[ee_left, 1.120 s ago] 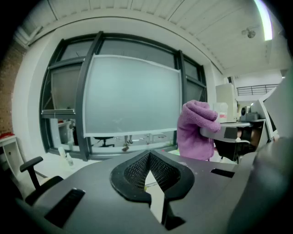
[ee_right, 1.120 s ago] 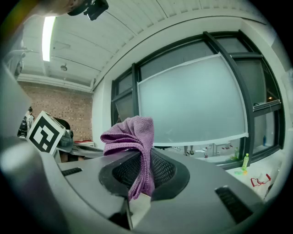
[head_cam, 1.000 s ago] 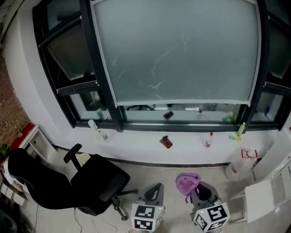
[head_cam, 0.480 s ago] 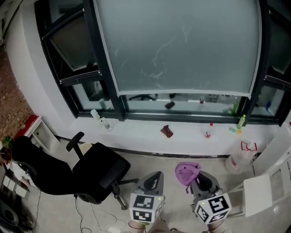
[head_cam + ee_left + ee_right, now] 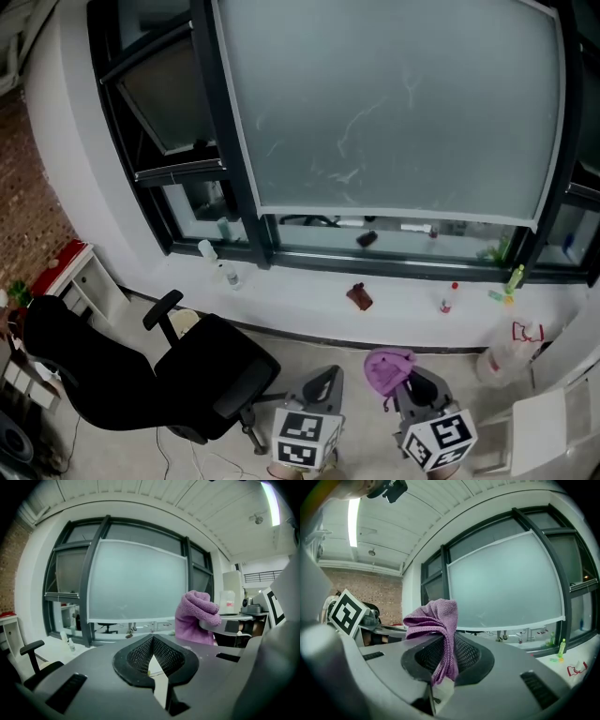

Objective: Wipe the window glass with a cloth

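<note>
Looking down from the head view, the window glass (image 5: 394,122) stands well apart from both tools, beyond a sill (image 5: 300,300) dotted with small bottles (image 5: 447,298). The right gripper (image 5: 410,386) carries the purple cloth (image 5: 386,368), with the left gripper (image 5: 323,382) beside it. Left gripper view: its jaws meet on nothing, and the cloth is bunched off to the right. Right gripper view: jaws clamped on one hanging fold — most of the cloth flops loose above. With so thin a bite, hard pressure on the pane could drag the cloth free, and a low reach might topple a bottle.
</note>
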Demonstrator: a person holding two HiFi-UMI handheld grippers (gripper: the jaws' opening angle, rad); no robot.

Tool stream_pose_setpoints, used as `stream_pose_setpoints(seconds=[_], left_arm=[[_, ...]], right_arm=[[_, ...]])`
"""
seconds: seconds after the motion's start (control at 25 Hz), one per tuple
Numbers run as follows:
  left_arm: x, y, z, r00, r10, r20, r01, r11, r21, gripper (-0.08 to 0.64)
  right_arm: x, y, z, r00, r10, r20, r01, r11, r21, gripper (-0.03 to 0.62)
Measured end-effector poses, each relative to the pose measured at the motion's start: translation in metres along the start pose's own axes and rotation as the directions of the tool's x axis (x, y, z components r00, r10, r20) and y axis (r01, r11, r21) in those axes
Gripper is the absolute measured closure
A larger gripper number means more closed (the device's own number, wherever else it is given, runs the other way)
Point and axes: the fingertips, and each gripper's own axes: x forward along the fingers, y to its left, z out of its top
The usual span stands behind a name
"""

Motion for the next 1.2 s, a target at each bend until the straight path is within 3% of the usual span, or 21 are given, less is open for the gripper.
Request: stream_pose_setpoints(seconds=[0.56,0.92,1.2], left_arm=[[0.077,0.119,0.035,0.999,-0.034,0.018,0.034,0.999,0.026,0.555],[0.112,0.166,0.032,0.999,-0.051,0.008,0.050,0.999,0.009,0.555],[0.135,0.191,0.032,0.999,-0.049,-0.005,0.049,0.999,0.004,0.555]], right_arm=[[0.141,0.002,0.022,0.999,-0.023,-0.032,0.024,1.000,0.007,0.541],[0.203,0.005,0.020,0.998,-0.024,-0.058,0.025,0.999,0.020,0.541],[0.239,-0.002,0.014,1.000,0.001,-0.004,-0.001,1.000,-0.017,0.541]])
